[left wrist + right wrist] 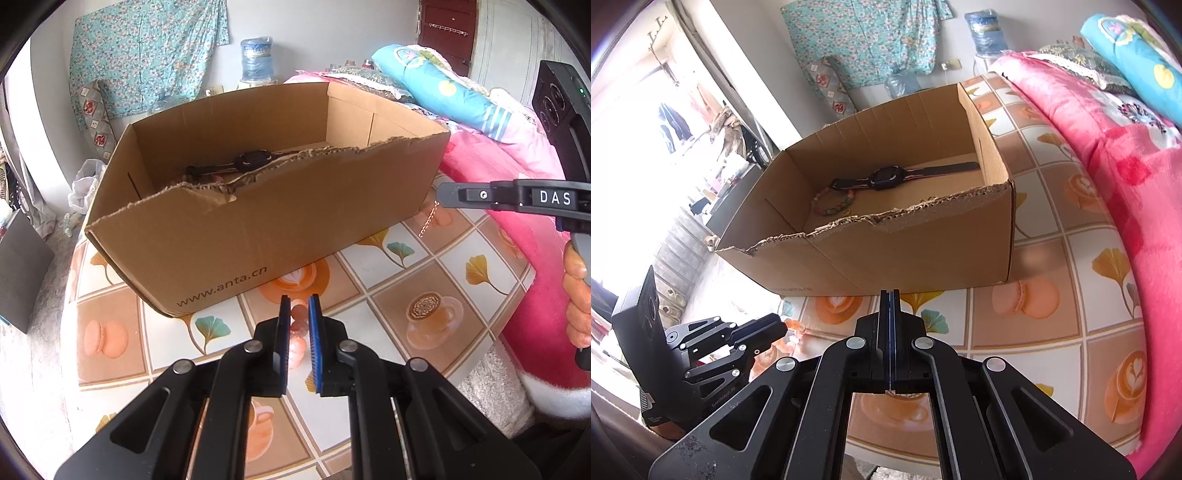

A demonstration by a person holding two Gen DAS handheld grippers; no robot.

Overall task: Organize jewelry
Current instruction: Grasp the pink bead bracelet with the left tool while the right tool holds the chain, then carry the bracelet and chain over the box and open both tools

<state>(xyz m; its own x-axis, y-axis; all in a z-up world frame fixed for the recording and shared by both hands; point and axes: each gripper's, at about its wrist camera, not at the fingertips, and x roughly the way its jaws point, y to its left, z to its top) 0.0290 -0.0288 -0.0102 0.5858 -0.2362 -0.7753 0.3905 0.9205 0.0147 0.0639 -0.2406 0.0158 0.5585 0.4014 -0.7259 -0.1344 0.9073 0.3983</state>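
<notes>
An open cardboard box [258, 229] [923, 251] stands on the patterned tablecloth. Inside it lie a black watch [886, 177] [253, 160], a bead bracelet [833, 203] and a small ring [846, 211]. In front of the box, my left gripper [299, 301] [775, 325] is shut on a pink bead bracelet [298, 326] that hangs just above the cloth. To the box's right, my right gripper [439, 195] [890, 293] is shut on a thin gold chain [428, 219], which dangles from its tips. The chain is hidden in the right wrist view.
A pink blanket [498, 166] with pillows [443, 85] borders the cloth on the right. A person's hand [576, 295] grips the right tool's handle. A water bottle [256, 57] stands behind the box. The cloth's edge drops off at the left.
</notes>
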